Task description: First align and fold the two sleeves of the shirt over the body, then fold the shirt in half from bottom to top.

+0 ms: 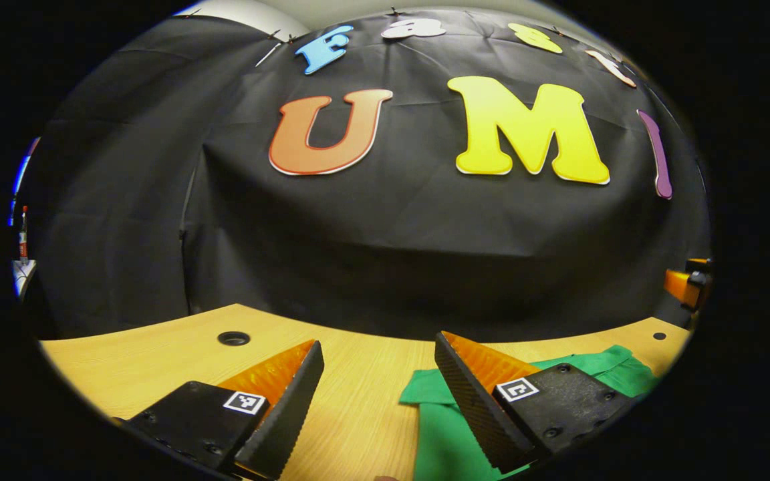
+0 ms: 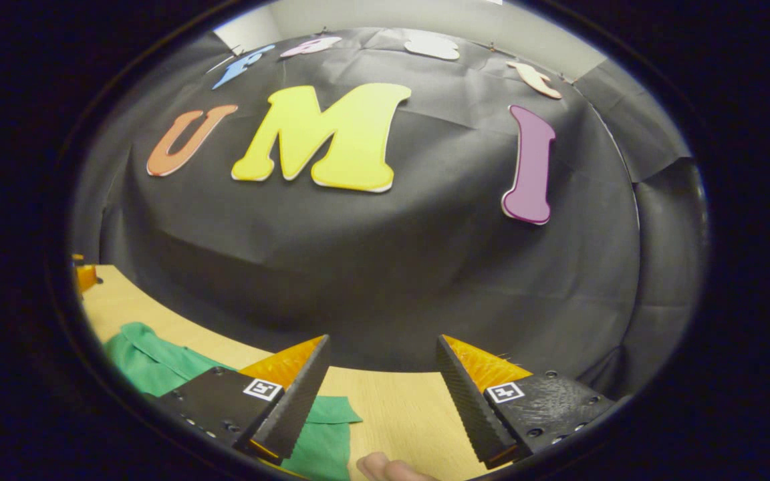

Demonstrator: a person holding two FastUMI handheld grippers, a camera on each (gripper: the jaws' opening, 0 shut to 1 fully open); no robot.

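Note:
A green shirt [image 1: 448,437] lies flat on the wooden table [image 1: 158,361], its sleeve edge and collar showing behind the right finger in the left gripper view. My left gripper [image 1: 379,384] hangs open above the table, just left of that sleeve, holding nothing. In the right gripper view the same shirt [image 2: 148,364] spreads at lower left, its other sleeve [image 2: 328,434] reaching under the left finger. My right gripper [image 2: 381,381] is open over bare wood beside that sleeve. The other gripper [image 1: 686,284] shows at the far right edge of the left gripper view.
The black cloth wall [image 1: 392,254] stands close behind the table's far edge. A round cable hole [image 1: 233,338] sits in the tabletop at left, a smaller hole [image 1: 658,336] at right. A fingertip of a person's hand [image 2: 385,467] shows at the bottom of the right gripper view.

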